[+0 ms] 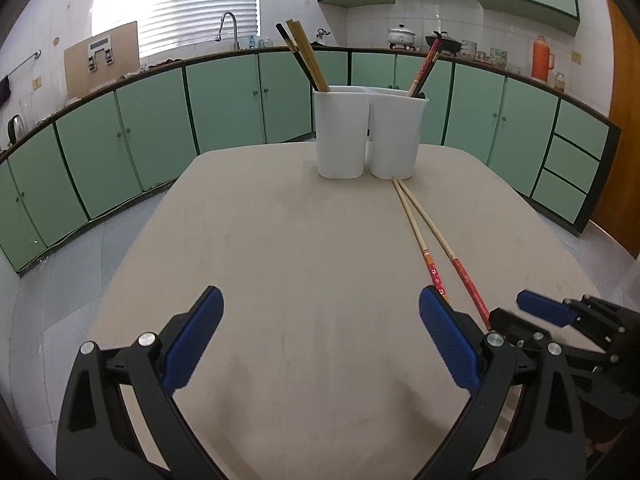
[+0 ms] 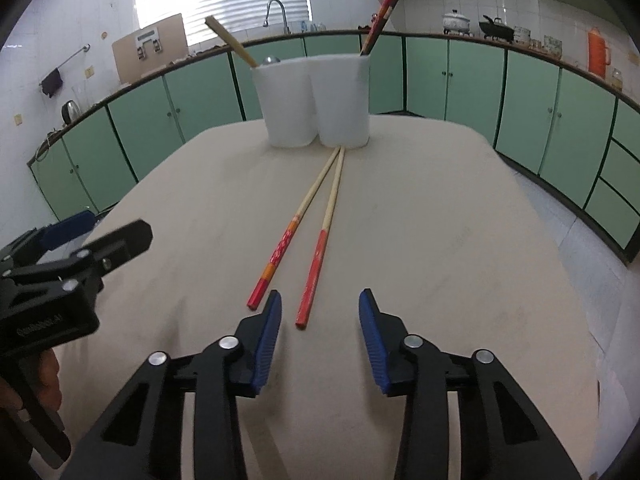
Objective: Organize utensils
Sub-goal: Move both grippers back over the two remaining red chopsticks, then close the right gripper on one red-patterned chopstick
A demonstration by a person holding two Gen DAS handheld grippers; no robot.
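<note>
- Picking up the two loose chopsticks [image 2: 316,232] appears to be the step in hand; they lie on the desk [image 2: 460,220] in a narrow V, thin tips touching the base of the white holder [image 2: 316,100] and red ends pointing back toward the right gripper [image 2: 320,322].
- The right gripper's fingers [image 2: 269,340] are spread wide and hold nothing; the red end of one chopstick lies just ahead of the gap, while the other's red end lies just outside the left finger.
- The left gripper [image 1: 320,336] is also held wide open and empty, over bare desk beside the chopsticks.
- A good grasp is probably made on the red ends, where the sticks are thickest; since these ends are spread apart, one stick is likely better taken at a time.
- The fingers are best lowered until nearly touching the desk before being closed, as the sticks lie flat.
- The right compartment, already holding red-ended chopsticks [image 2: 378,24], seems the matching place; the left one holds plain brown chopsticks [image 1: 306,58].
</note>
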